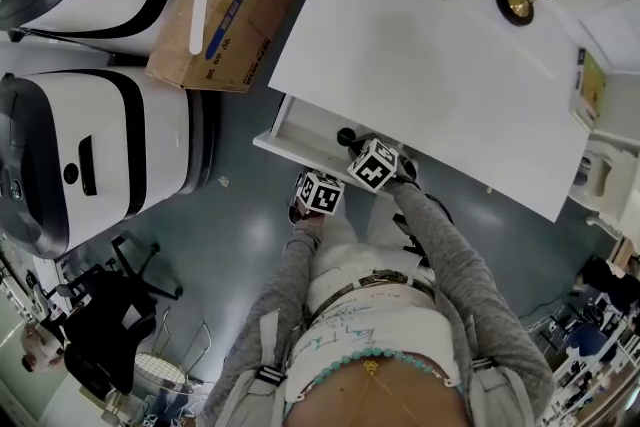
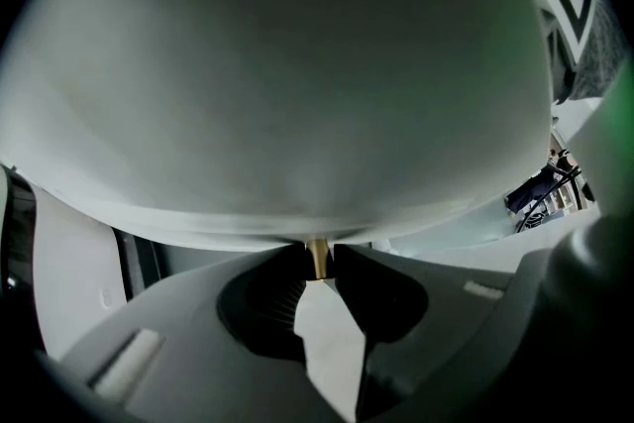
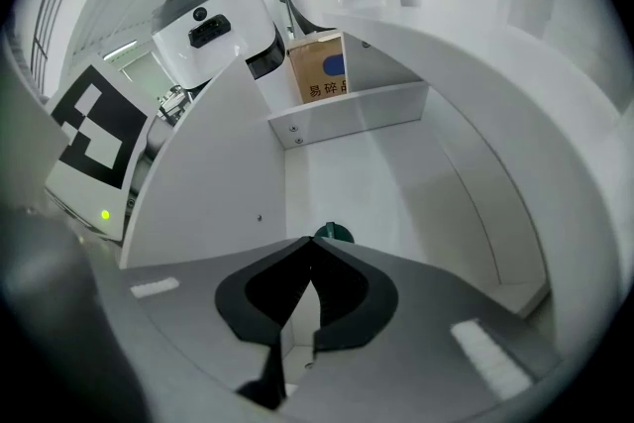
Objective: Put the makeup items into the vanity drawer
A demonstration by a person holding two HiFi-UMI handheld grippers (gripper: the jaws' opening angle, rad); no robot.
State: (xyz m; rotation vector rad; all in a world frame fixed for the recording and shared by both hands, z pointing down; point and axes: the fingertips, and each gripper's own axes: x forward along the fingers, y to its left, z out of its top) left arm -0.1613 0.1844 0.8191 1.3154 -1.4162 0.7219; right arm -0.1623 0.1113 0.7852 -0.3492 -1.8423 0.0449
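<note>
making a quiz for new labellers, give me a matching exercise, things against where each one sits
1 gold knob
2 dark round item
3 cardboard box
4 brass-coloured object

A on the white tabletop
B inside the open drawer
C clamped between the jaws of the left gripper
D beside the vanity, next to the white machines

Pairs: 1-C, 2-B, 3-D, 4-A
</note>
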